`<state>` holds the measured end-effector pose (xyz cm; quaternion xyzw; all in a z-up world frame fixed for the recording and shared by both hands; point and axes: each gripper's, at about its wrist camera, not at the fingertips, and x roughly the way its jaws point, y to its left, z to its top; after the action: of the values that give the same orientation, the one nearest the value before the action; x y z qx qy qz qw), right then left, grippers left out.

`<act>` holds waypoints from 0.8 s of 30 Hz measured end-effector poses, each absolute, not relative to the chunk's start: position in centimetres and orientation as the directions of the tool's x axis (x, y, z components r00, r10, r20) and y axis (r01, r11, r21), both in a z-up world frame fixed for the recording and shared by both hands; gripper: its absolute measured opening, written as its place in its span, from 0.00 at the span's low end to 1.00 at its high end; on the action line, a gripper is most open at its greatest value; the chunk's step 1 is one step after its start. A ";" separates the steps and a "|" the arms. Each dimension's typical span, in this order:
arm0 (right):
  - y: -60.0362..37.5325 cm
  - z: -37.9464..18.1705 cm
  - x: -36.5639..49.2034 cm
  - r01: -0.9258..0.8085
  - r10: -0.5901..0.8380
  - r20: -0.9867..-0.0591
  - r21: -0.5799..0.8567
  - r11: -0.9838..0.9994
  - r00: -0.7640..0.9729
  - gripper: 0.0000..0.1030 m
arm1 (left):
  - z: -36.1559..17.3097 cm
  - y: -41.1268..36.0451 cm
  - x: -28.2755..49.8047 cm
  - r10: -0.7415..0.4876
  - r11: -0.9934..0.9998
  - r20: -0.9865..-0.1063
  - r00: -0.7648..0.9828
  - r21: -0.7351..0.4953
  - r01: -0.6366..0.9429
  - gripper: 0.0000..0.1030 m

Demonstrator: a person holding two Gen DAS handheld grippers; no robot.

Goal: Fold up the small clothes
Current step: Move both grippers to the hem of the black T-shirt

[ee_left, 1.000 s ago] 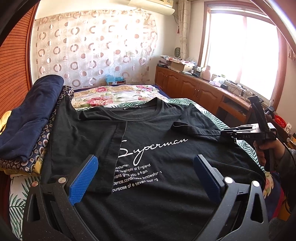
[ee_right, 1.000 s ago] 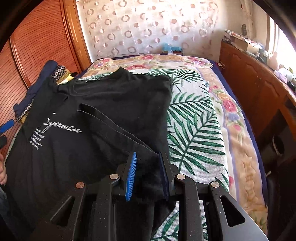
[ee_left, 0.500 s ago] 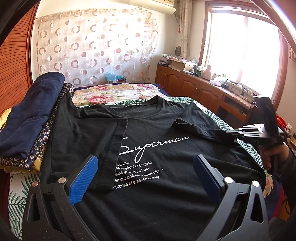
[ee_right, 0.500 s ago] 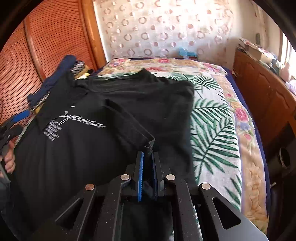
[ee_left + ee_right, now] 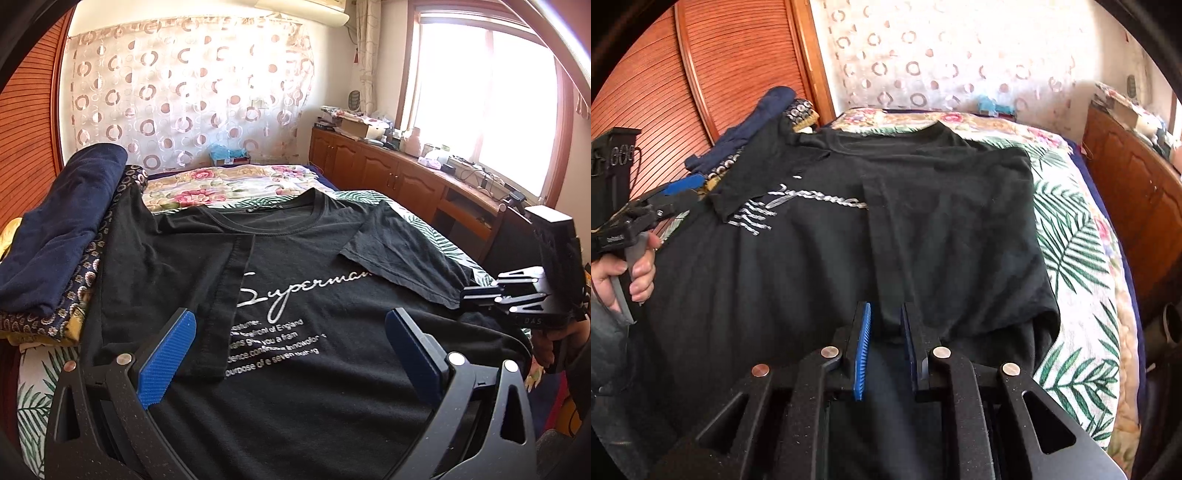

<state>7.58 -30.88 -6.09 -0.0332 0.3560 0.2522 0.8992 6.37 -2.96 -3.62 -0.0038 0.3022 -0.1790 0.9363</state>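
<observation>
A black T-shirt [image 5: 295, 387] with white "Superman" print lies face up on the bed. Its left sleeve [image 5: 166, 277] is folded in over the chest. The right sleeve [image 5: 399, 254] also lies folded in, covering the end of the print. My left gripper [image 5: 288, 317] hovers open over the lower front, nothing between its blue pads. My right gripper [image 5: 885, 308] is at the right sleeve's hem; its jaws are opening, a narrow gap apart, with the hem strip [image 5: 882, 258] running between them. In the left wrist view, the right gripper [image 5: 469, 297] sits at the sleeve's corner.
A stack of folded clothes, navy on top [image 5: 62, 221], lies along the bed's left side beside a wooden slatted door [image 5: 738, 55]. Palm-leaf bedspread [image 5: 1071, 240] shows right of the shirt. Wooden cabinets [image 5: 388, 177] under a window line the right wall.
The right gripper pinched the right sleeve's hem shut, drew it inward, and its jaws have now parted; the sleeve lies flatter on the chest. The left gripper has stayed still.
</observation>
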 end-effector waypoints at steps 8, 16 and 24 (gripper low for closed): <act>-31.9 -5.3 11.2 -0.409 0.326 -0.664 0.033 0.912 0.673 0.24 | -3.0 -0.1 8.0 -0.280 0.955 -0.577 0.767 -0.084 0.286 1.00; -32.7 -5.5 17.6 -0.365 0.299 -0.704 0.061 0.929 0.644 0.30 | -1.5 3.2 12.0 -0.224 0.968 -0.601 0.767 -0.048 0.245 0.92; -32.7 -6.0 23.4 -0.320 0.248 -0.722 0.039 0.947 0.646 0.30 | -0.5 5.9 18.2 -0.178 0.980 -0.643 0.745 -0.051 0.190 0.69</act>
<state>23.41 -32.65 -5.98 -0.0462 0.3907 0.1567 0.9059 18.23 5.87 -0.50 0.0089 0.3432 -0.0984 0.9341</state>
